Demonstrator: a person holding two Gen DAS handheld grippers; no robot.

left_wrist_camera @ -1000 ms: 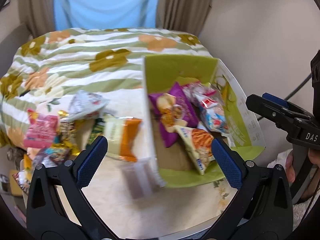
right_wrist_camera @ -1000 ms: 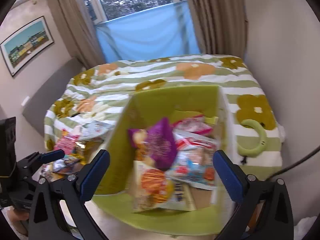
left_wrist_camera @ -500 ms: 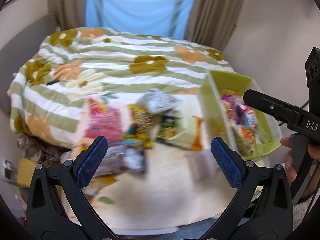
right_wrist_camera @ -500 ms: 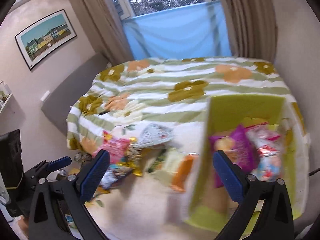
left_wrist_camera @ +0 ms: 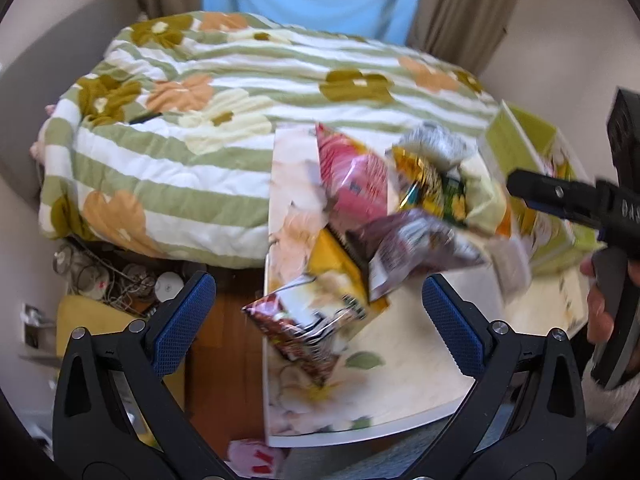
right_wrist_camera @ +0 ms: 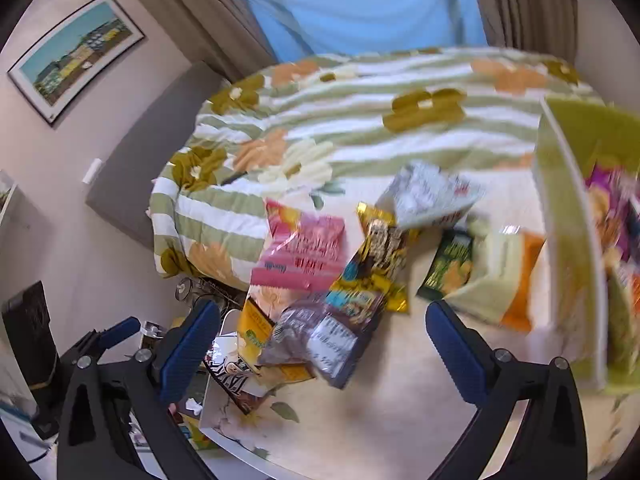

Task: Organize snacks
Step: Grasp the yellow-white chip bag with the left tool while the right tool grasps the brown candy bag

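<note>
Overhead, both grippers' fingers point(left_wrist_camera: 185, 320) wide apart (nothing held) above snack packets point(right_wrist_camera: 352, 264).

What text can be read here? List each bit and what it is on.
"DAS": side of the right gripper, cut off at the frame edge.
Pink bag: print too blurred to read.
Gold bag, grey bag, brown bag: blurred, unreadable.

right gripper point(right_wrist_camera: 324, 336): jaws wide apart, empty, over table point(right_wrist_camera: 400, 412) | snack pile: pink bag point(right_wrist_camera: 304, 252), gold bag point(right_wrist_camera: 376, 268), silver bag point(right_wrist_camera: 428, 196), brown bag point(right_wrist_camera: 320, 340), overlapping | green box point(right_wrist_camera: 568, 216): at right, purple packet point(right_wrist_camera: 608, 180) inside | left gripper point(right_wrist_camera: 120, 328): lower left | view blurred
</note>
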